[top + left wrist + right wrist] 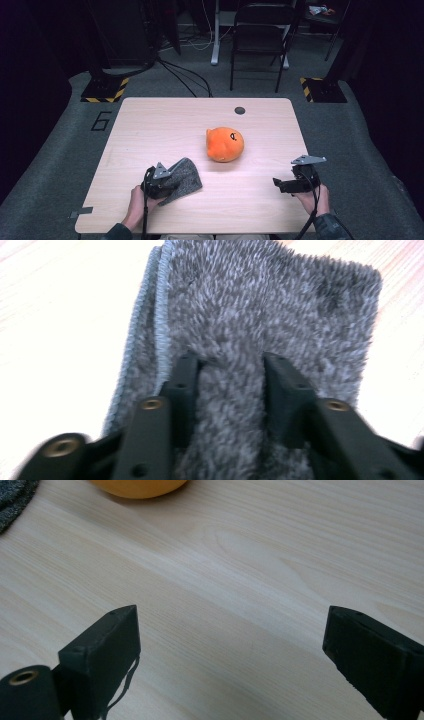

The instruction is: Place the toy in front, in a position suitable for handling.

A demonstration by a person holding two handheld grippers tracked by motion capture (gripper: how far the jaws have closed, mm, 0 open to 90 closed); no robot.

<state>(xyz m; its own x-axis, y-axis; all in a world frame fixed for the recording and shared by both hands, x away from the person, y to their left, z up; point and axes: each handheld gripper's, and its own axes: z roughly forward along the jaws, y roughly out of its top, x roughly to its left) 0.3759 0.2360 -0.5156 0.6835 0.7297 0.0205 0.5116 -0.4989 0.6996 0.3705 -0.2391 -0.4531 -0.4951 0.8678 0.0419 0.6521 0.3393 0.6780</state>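
One grey shaggy microfibre cloth (184, 176) lies on the pale wooden table (250, 200), near its front-left corner, and one round orange plush toy (225, 144) sits close to the middle, well apart from the cloth. Two black hand-held grippers are in play, one in each of the person's hands.

The left gripper (167, 182) is right on the near end of the cloth. In the left gripper view its jaws stand narrowed to a small gap, and a ridge of grey pile bunches up between them: both pads press into the fabric, so it has hold of the cloth (260, 315).

The right gripper (292, 184) hovers over bare wood near the table's front-right edge. In its own view the jaws stand wide apart with nothing between them, touching nothing; the orange toy (137, 487) peeks in at the top.
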